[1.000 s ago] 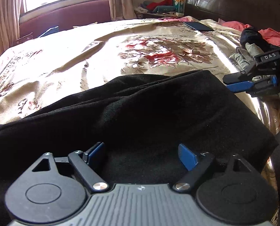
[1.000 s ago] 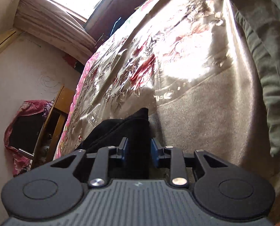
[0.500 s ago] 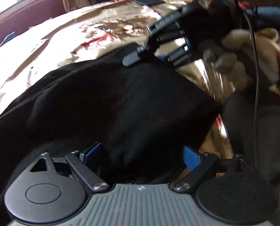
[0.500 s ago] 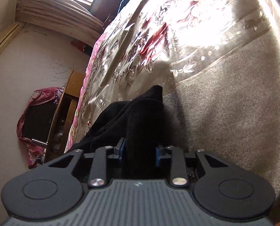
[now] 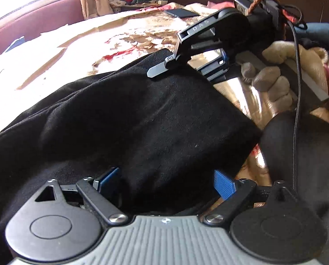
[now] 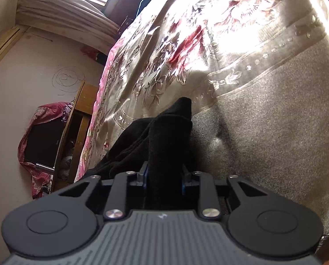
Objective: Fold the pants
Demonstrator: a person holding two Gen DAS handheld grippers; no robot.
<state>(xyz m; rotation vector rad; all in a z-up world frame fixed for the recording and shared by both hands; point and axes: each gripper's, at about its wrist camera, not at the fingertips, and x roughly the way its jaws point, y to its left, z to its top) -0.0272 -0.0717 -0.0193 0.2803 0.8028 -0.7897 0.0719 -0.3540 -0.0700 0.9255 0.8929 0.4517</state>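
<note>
Right gripper (image 6: 164, 174) jaws clamped on black pants (image 5: 142, 121); left gripper (image 5: 167, 182) jaws apart, astride pants.

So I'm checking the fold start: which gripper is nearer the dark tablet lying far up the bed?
Right. The right gripper grips the pants' far corner, toward the tablet; the left gripper is open at their near edge.

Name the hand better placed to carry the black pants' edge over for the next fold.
Right, probably. The right tongs are already shut on a fold of the black pants, while the left tongs stand open with cloth merely lying between them.
</note>
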